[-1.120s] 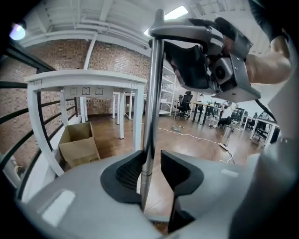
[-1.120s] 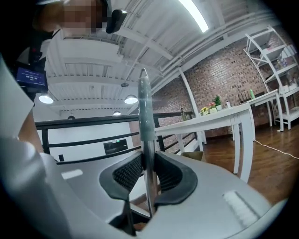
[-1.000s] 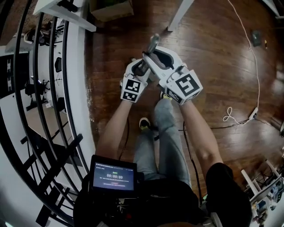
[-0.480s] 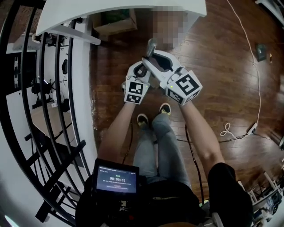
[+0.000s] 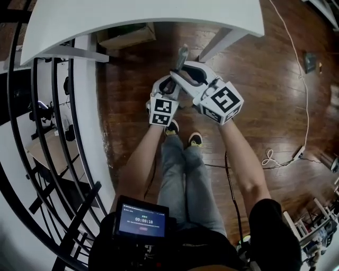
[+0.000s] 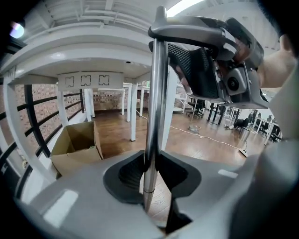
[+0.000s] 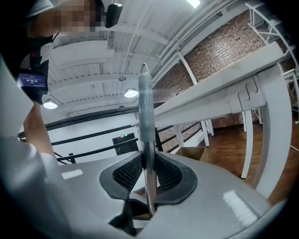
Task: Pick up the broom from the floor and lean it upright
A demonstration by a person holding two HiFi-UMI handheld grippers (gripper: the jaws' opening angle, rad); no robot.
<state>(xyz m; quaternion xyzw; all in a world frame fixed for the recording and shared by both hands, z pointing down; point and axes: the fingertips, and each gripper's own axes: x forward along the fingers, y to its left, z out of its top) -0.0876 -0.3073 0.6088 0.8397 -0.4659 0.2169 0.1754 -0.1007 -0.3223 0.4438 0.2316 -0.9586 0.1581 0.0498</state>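
Note:
The broom shows only as its metal handle (image 5: pixel 181 55), standing upright; its head is hidden in every view. My left gripper (image 5: pixel 170 82) grips the handle lower down, and its jaws have just been closing onto the pole. In the left gripper view the handle (image 6: pixel 154 116) runs up between the dark pads of the left gripper (image 6: pixel 148 175). My right gripper (image 5: pixel 180 71) holds the same handle just above, and appears as the right gripper (image 6: pixel 210 60) at the top of the left gripper view. In the right gripper view the handle (image 7: pixel 145 116), with its grey tip, is pinched by the right gripper (image 7: pixel 147 175).
A white table (image 5: pixel 143 16) fills the top of the head view, with its leg (image 5: pixel 220 42) and a cardboard box (image 5: pixel 127 34) beneath it. A black railing (image 5: pixel 53 132) runs along the left. A white cable (image 5: pixel 304 79) lies on the wood floor at right.
Both grippers and the handle have travelled forward toward the white table, which now covers the top of the head view. The person's feet have stepped forward beneath them.

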